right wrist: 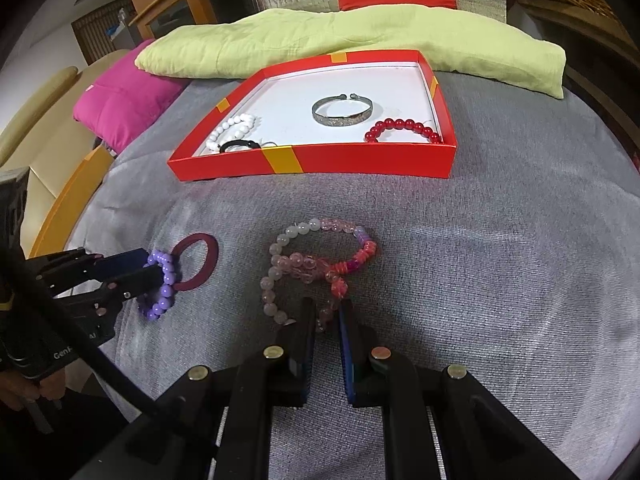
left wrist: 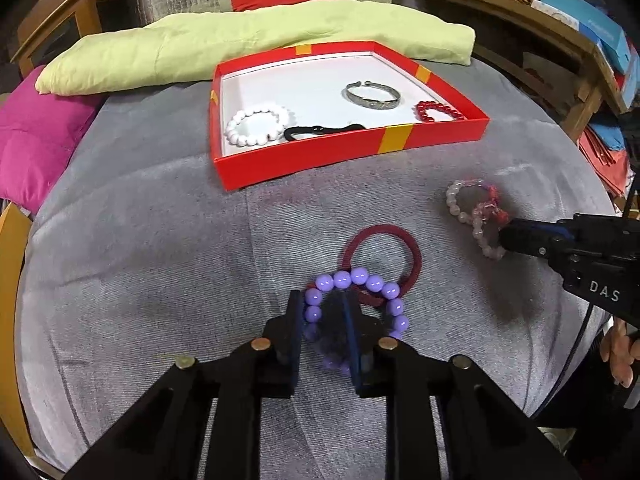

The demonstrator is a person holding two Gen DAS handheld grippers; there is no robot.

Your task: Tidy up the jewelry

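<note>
Red box (right wrist: pixel 320 162) waiting up ahead, half filled. Left gripper (left wrist: pixel 322 308) clamped on purple bead bracelet (left wrist: pixel 360 280), still tangled over maroon ring (left wrist: pixel 384 248), so lift slow. Right gripper (right wrist: pixel 326 312) pinched onto pink bead bracelet (right wrist: pixel 288 276); same deal.

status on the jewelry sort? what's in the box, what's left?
Done: white bead bracelet, black hair tie, silver bangle and red bead bracelet lie in the red box.
In hand: left gripper on purple bracelet, right gripper on pink bracelet.
Left: maroon ring.
</note>
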